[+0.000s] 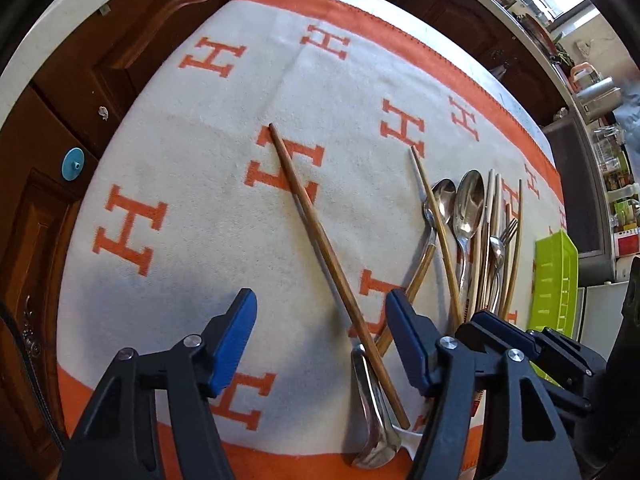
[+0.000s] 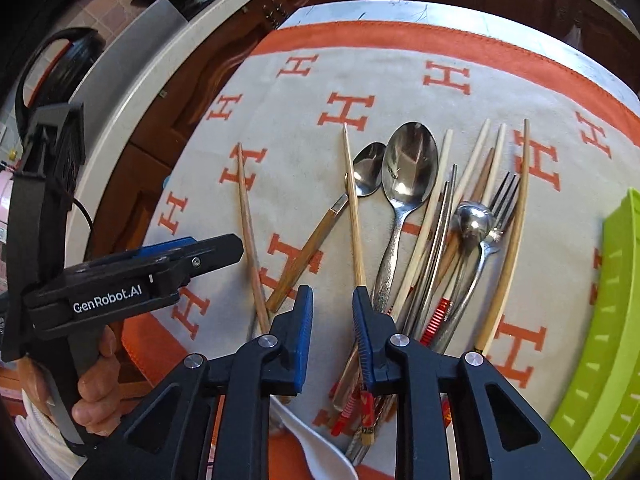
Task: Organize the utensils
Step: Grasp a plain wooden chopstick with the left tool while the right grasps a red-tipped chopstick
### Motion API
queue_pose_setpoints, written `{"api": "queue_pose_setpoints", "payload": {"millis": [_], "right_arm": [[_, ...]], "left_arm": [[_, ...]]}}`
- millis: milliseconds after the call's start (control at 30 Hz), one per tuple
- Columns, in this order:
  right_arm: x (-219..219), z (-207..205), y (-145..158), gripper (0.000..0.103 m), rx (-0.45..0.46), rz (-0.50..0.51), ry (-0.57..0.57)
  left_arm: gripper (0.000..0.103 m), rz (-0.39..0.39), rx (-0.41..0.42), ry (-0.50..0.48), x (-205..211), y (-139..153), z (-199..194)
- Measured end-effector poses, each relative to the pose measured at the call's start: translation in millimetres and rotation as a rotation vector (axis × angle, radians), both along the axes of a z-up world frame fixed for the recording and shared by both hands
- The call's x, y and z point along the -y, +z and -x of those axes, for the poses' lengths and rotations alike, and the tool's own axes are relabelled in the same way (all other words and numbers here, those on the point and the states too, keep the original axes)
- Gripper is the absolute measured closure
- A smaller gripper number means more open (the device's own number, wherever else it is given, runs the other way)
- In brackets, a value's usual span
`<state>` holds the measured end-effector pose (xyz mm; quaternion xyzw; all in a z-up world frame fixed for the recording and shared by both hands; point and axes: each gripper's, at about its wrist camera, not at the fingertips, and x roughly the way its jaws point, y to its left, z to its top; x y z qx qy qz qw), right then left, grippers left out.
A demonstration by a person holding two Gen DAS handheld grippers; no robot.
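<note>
Claws first, nearest the lenses. Only the right wrist view shows a hand [image 2: 98,380] gripping the left claw's [image 2: 216,250] black handle, and a white spoon [image 2: 320,452] low in the picture under the right claw [image 2: 332,320]. Only the left wrist view shows a steel ladle-like spoon [image 1: 374,412] lying between the left claw's [image 1: 320,332] fingers, with a long brown chopstick [image 1: 320,240] crossing over it.

Left claw stands moderately apart, pads clear of both; no earlier picture bears out any motion. Right claw stands narrowly apart, holding nothing I can make out; a pale bamboo chopstick [image 2: 354,216] ends just at its right finger [image 2: 366,332], contact unclear.

Beyond lies the utensil heap [image 2: 452,216] on the orange-and-cream cloth [image 2: 360,80] covering the desk: spoons, fork, chopsticks. A green basket [image 2: 612,320] sits farther right. Dark wooden cabinets [image 1: 100,60] stand behind.
</note>
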<state>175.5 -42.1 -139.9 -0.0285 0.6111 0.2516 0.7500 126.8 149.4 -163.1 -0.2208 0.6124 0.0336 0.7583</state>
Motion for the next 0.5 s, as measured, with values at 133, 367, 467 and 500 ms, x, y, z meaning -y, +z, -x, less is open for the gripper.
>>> {"api": "queue_pose_setpoints", "payload": {"millis": [133, 367, 467, 500], "right_arm": [[-2.7, -3.6, -9.4, 0.084, -0.015, -0.010, 0.014], [-2.7, -3.6, -16.3, 0.087, -0.045, -0.028, 0.044], [-6.6, -2.4, -26.6, 0.088, -0.042, -0.015, 0.052], [-8.5, -1.7, -27.2, 0.088, -0.033, -0.009, 0.059]], "left_arm": [[0.046, 0.003, -0.023, 0.006, 7.7, -10.8, -7.7], [0.047, -0.031, -0.021, -0.001, 23.0, -12.3, -16.8], [0.047, -0.062, -0.025, -0.010, 28.9, -11.4, -17.7], [0.047, -0.078, -0.028, -0.013, 31.4, -11.1, -18.1]]}}
